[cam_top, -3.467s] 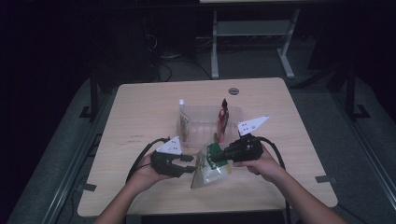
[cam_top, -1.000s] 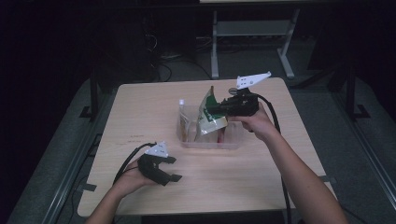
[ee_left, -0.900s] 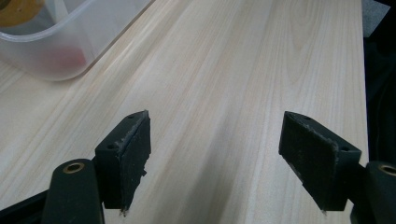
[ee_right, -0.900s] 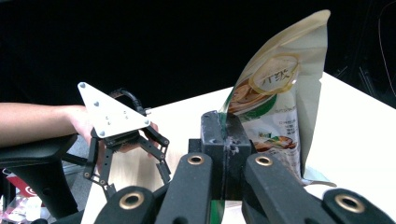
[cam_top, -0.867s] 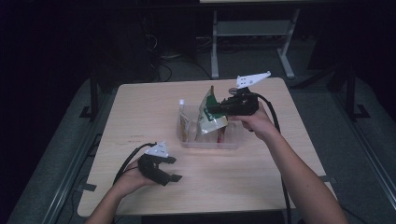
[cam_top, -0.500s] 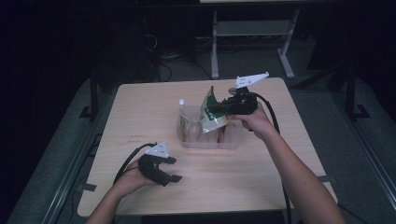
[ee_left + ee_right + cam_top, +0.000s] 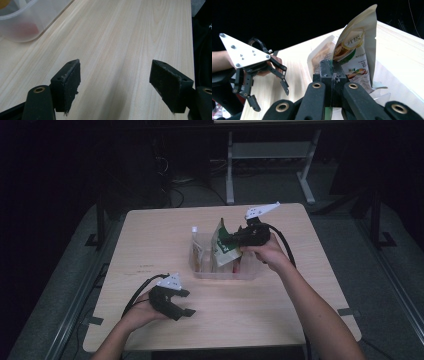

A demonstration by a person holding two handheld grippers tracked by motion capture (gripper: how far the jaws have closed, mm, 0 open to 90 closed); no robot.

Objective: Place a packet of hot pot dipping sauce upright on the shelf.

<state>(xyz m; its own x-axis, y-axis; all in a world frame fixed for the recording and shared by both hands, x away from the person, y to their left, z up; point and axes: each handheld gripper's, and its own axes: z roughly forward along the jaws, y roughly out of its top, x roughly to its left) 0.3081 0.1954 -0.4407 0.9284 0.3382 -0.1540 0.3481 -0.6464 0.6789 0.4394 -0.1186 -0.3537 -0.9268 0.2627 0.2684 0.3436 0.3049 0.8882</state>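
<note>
So from the high view the right gripper [image 7: 235, 239] is clamped on the pouch [image 7: 221, 244], which stands upright, half down in the clear bin [image 7: 220, 272]; the bin sits right under it. Left gripper [image 7: 186, 303] rests well apart, jaws wide, holding nothing. Right gripper view: pouch [image 7: 358, 52] pinched at its edge, long axis vertical

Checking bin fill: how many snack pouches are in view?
2 for certain. One white-and-green printed snack pouch is clamped in the right gripper over the clear plastic bin; another pale pouch stands inside it. Red items in the bin may hide more.
</note>
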